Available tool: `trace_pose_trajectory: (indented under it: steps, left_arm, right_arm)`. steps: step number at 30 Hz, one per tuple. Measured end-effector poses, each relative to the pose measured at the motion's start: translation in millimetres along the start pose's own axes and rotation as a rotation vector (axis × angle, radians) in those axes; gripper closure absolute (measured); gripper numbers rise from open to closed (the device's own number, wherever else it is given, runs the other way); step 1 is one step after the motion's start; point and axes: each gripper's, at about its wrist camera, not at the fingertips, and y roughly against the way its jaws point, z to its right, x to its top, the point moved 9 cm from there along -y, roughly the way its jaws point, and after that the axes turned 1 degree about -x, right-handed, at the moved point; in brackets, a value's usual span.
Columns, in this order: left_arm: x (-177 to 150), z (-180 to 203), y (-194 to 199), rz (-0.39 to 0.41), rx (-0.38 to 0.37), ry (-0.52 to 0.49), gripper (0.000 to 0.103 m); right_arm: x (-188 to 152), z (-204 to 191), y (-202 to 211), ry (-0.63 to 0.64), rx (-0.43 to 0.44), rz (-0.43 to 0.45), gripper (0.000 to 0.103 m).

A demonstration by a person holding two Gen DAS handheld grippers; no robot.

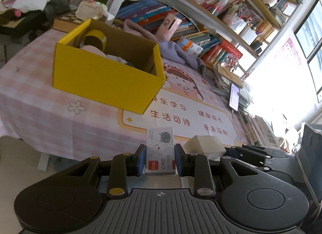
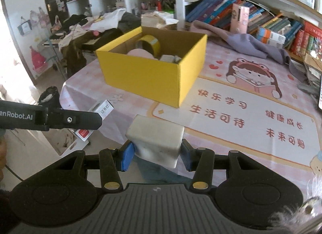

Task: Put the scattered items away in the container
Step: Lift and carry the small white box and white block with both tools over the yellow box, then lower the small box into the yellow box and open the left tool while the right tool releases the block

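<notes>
Yellow box (image 2: 153,77) sits open-topped on the pink patterned tablecloth (image 2: 231,101), ahead of both tools and well apart from them, and we can already see a tape roll (image 2: 149,43) and some pale items inside it, so free floor space in there looks limited on the near side. We judge the main risk to be a drop on the way over: both loads hang off the table edge, so anything that slips would fall to the floor. Our right gripper (image 2: 156,156) is clamped on a white eraser-like block (image 2: 156,140), gripped low on its sides with most of its bulk standing proud of the blue pads (image 2: 126,156); a quick tilt could lever it out. Our left gripper (image 1: 160,160) is closed on a small staple box (image 1: 160,149), held by its narrow flanks, and the light card could crush or slide. The two tools also ride near each other, so we could knock them together above the rim.
</notes>
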Motion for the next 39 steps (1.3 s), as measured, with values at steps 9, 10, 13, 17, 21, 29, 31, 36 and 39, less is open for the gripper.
trace_pose_trajectory:
  steps: [9, 10, 13, 17, 21, 29, 31, 36, 39]
  left_arm:
    - [9.3, -30.0, 18.9, 0.055, 0.059, 0.060, 0.075]
    - [10.0, -31.7, 19.0, 0.055, 0.063, 0.061, 0.075]
    - [10.9, -36.2, 18.3, 0.047, 0.071, 0.061, 0.075]
    - [15.0, -44.8, 15.2, 0.045, 0.083, 0.074, 0.075]
    - [26.1, -55.2, 10.9, 0.054, 0.105, 0.075, 0.075]
    - [85.9, -63.2, -0.6, 0.120, 0.153, -0.029, 0.075]
    - [107.0, -61.8, -7.6, 0.143, 0.148, -0.057, 0.075]
    - [156.7, -60.8, -36.6, 0.178, 0.134, -0.109, 0.075]
    - [183.2, -64.4, -65.7, 0.157, 0.121, -0.128, 0.074]
  right_arm:
    - [18.3, -33.4, -15.3, 0.095, 0.061, 0.001, 0.057]
    - [20.1, -35.9, -17.2, 0.103, 0.068, -0.001, 0.057]
    - [23.4, -42.4, -23.1, 0.115, 0.087, -0.012, 0.057]
    - [28.8, -49.1, -31.5, 0.132, 0.103, -0.014, 0.057]
    - [40.5, -51.0, -44.0, 0.145, 0.117, -0.004, 0.057]
    - [96.1, -42.8, -67.0, 0.158, 0.129, 0.082, 0.057]
    - [114.2, -35.6, -72.8, 0.151, 0.123, 0.107, 0.057]
    - [158.6, -15.1, -89.0, 0.162, 0.089, 0.170, 0.057]
    - [183.4, -5.0, -107.3, 0.205, 0.058, 0.210, 0.057]
